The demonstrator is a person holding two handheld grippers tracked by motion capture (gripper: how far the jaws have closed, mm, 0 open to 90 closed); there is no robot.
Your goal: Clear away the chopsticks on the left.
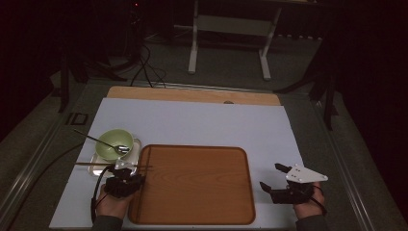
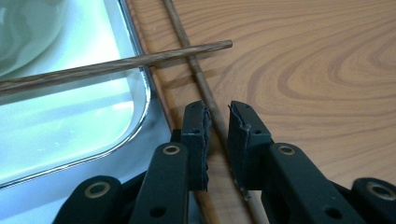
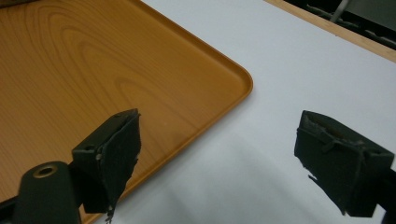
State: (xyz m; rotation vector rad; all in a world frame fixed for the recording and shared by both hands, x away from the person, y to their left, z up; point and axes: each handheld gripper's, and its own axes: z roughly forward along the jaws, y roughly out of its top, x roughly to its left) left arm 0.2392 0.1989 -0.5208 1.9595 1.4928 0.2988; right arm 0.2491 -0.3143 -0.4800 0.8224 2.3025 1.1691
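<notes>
A thin wooden chopstick (image 2: 187,42) lies along the left edge of the wooden tray (image 2: 303,70) and runs between the jaws of my left gripper (image 2: 217,109). The jaws stand narrowly apart, with a small gap beside the stick. A second chopstick (image 2: 116,65) crosses over the first, resting on the metal tray (image 2: 144,93). In the high view my left gripper (image 1: 127,169) sits at the wooden tray's (image 1: 192,187) left rim. My right gripper (image 1: 272,176) hovers wide open and empty off the tray's right side. From the right gripper (image 3: 217,126), the tray corner (image 3: 224,70) shows.
A green bowl (image 1: 113,142) with a metal spoon (image 1: 108,144) in it stands on the small metal tray (image 1: 137,144). Everything rests on a white mat (image 1: 192,120) over a wooden tabletop (image 1: 192,94). Beyond the table stand a white frame and cables on the floor.
</notes>
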